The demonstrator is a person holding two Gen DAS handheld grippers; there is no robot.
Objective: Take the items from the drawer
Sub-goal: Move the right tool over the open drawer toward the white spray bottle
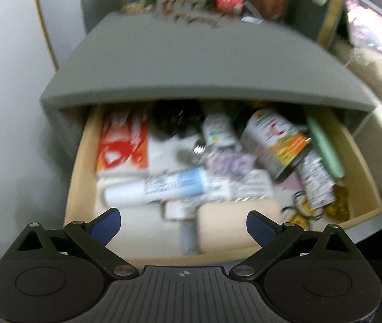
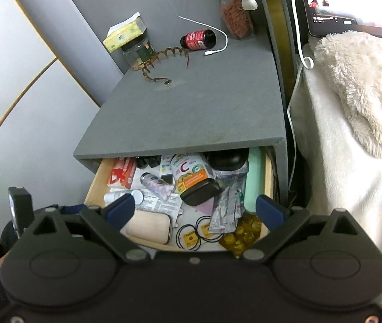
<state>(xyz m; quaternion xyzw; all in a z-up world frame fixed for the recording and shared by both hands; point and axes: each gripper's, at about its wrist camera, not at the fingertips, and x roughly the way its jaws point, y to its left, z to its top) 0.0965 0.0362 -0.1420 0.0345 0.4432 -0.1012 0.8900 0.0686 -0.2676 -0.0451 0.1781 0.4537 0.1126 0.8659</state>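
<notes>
The drawer (image 2: 94, 185) of the grey nightstand (image 2: 191, 107) stands pulled out and it is full of small things; both hand-held grippers hang above its front edge, and each one holds nothing. The left hand-held gripper (image 1: 184, 224) has its blue fingers (image 1: 106, 226) wide apart; its view is blurred, so small details are hard to read there. The right hand-held gripper (image 2: 195, 210) has also its fingers spread apart, over the front part of the drawer.

In the drawer, a vitamin C bottle (image 2: 193, 179) with a dark cap lies on its side near the middle; a red and white box (image 2: 121, 173) lies at the left side; a white tube (image 2: 122, 196) lies in front of this box; a beige case (image 2: 149, 227) lies near the front edge. Beside the case lie black hair ties (image 2: 191, 232); a yellow blister pack (image 2: 240, 238) is in the front right corner, touching a silver pouch (image 2: 227, 204); a mint green object (image 2: 254, 185) lies along the right wall.

On top of the nightstand lie a red-labelled dark bottle (image 2: 197, 39) on its side, a brown spiral hair clip (image 2: 164, 59), a glass jar (image 2: 137, 52) and a white cable (image 2: 204, 24); a fluffy white blanket (image 2: 360, 86) is on the bed at the right.
</notes>
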